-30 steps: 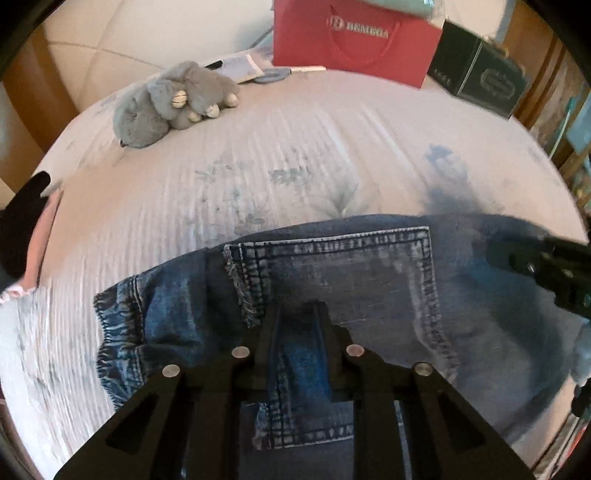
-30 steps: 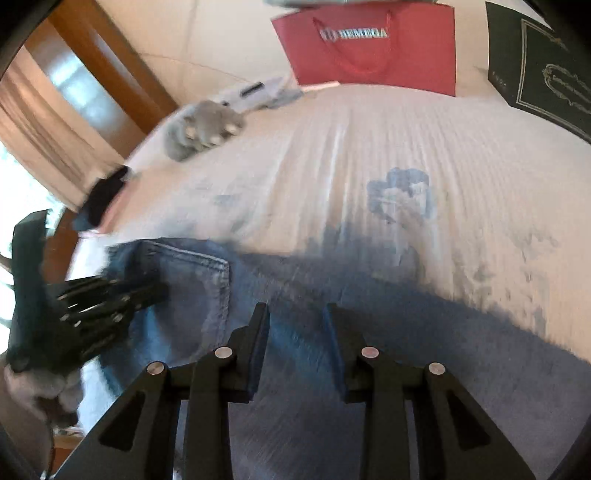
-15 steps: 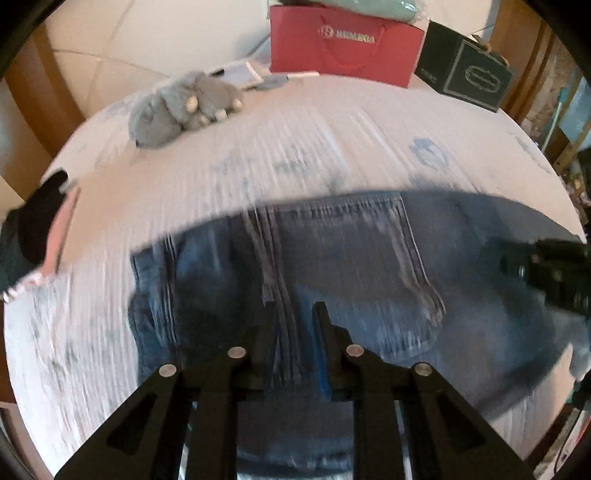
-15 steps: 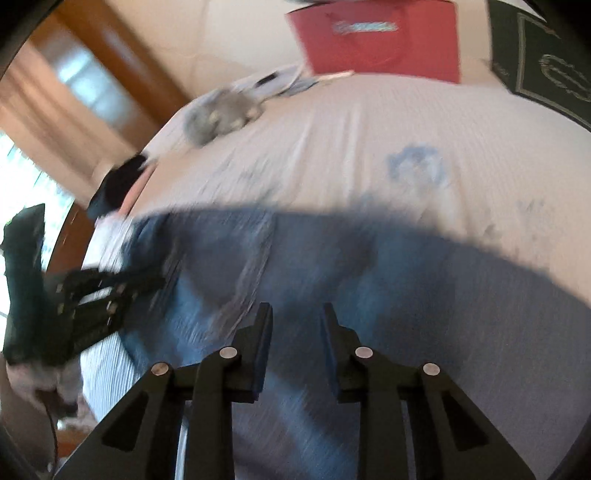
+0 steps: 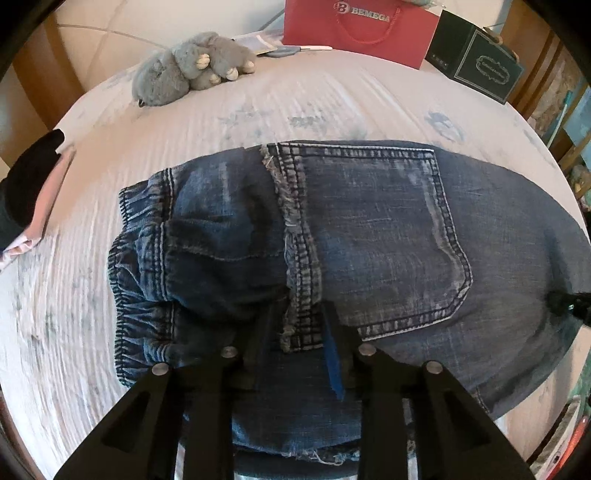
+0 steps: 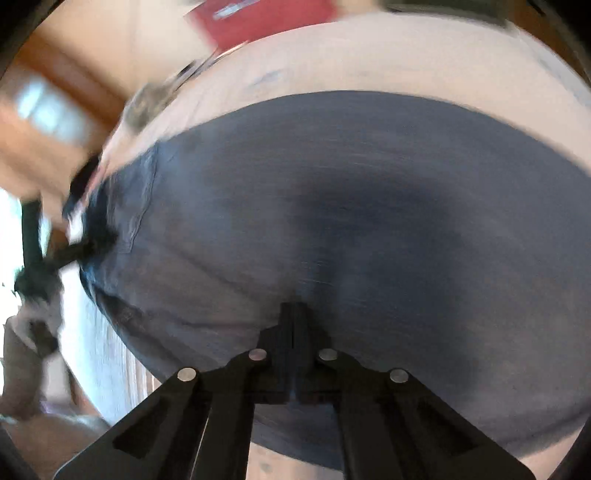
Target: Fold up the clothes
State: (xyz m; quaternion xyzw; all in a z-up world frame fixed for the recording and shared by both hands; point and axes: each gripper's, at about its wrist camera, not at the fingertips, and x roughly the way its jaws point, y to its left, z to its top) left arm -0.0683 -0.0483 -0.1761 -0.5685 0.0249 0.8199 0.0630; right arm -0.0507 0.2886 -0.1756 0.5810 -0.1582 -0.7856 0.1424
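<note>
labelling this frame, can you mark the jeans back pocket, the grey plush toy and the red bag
jeans back pocket [image 5: 373, 236], left wrist view, middle of the pocket panel
grey plush toy [image 5: 184, 66], left wrist view, its furry body
red bag [image 5: 354, 29], left wrist view, front face under the logo

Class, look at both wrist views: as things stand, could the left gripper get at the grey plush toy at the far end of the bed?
Probably yes: only bare bedspread lies between the jeans and the plush toy. But the left gripper, jaws opening, straddles a denim fold.
</note>
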